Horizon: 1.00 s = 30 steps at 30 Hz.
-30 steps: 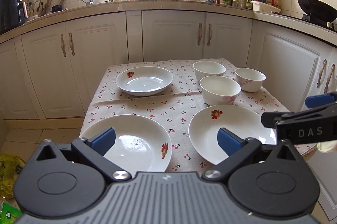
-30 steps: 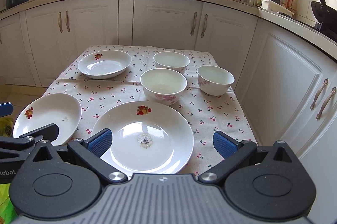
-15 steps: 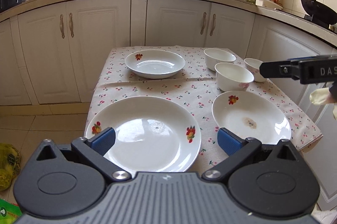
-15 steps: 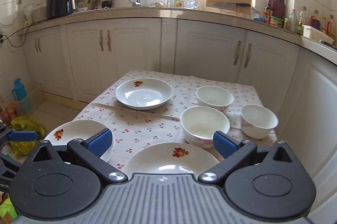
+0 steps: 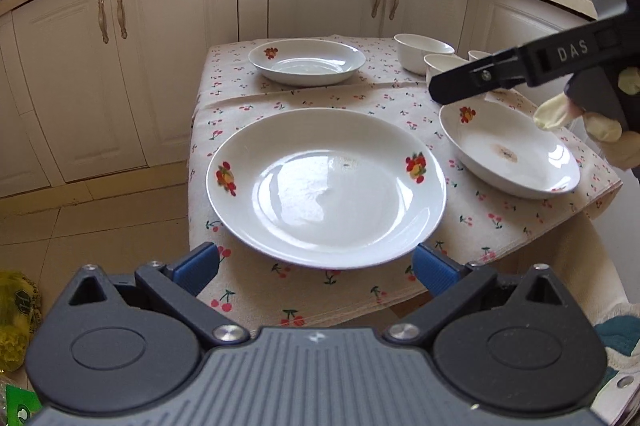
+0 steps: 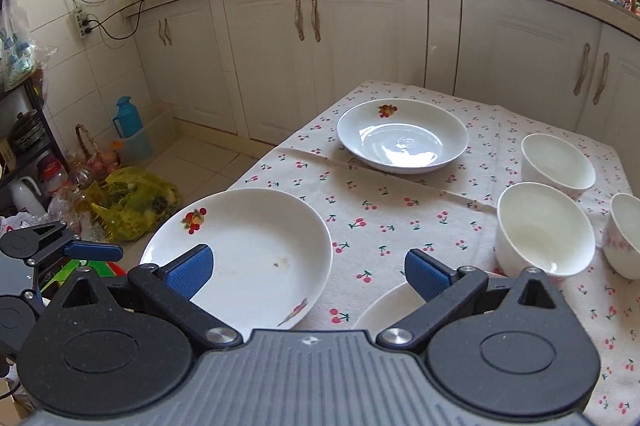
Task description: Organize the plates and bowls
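A cherry-print cloth (image 5: 360, 97) covers the table (image 5: 568, 266), and three plates and three bowls are set out on it. The near plate (image 5: 326, 185) lies at the near left edge, its rim hanging slightly over the table's side. The left gripper (image 5: 316, 262) is held low just in front of this plate, jaws wide apart and empty, with the blue pads (image 5: 196, 266) flanking the plate's near rim; contact cannot be judged from this angle. The stained plate (image 5: 508, 149) lies to the right, near but apart from the first. The far plate (image 5: 306, 61) rests toward the back of the table.

The bowls are grouped at the back right: the far bowl (image 6: 558, 161), the middle bowl (image 6: 544, 228) in front of it, and a third bowl (image 6: 624, 236) at the right, seemingly touching the middle one.

The right gripper (image 6: 310, 272) is held above the table over the gap between the two near plates, jaws spread and holding nothing. In the left view its arm crosses above the stained plate, gripped by a gloved hand (image 5: 600, 129).
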Each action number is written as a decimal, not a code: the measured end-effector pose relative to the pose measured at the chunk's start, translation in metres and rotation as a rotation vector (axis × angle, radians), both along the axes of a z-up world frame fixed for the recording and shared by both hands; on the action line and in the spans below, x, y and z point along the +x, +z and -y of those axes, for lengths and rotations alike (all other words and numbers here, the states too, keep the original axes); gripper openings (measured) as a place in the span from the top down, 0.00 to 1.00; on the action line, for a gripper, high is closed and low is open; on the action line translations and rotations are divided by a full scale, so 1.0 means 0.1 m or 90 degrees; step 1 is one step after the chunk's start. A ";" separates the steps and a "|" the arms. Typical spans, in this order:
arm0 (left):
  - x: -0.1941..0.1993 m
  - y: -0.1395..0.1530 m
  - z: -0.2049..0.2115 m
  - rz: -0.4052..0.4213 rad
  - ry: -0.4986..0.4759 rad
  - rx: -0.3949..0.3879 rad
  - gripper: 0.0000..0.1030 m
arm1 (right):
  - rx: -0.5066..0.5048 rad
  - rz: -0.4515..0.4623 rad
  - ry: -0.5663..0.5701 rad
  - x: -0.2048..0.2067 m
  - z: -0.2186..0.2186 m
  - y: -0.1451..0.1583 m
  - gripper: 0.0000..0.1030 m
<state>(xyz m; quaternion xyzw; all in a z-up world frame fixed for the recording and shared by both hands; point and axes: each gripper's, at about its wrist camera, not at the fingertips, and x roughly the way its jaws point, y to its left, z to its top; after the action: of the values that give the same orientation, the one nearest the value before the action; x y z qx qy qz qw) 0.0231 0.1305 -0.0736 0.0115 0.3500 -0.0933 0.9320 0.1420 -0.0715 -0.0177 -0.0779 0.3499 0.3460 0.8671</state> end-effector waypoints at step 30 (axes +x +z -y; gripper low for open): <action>0.33 -0.21 -0.15 -0.017 -0.166 0.025 0.03 | -0.018 -0.188 0.073 0.82 -0.50 -0.61 0.40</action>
<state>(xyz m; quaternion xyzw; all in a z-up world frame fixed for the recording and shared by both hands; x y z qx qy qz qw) 0.0565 0.1457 -0.0950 0.0736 0.3593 -0.2069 0.9070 0.2235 -0.0211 -0.0788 -0.0585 0.4733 0.3977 0.7838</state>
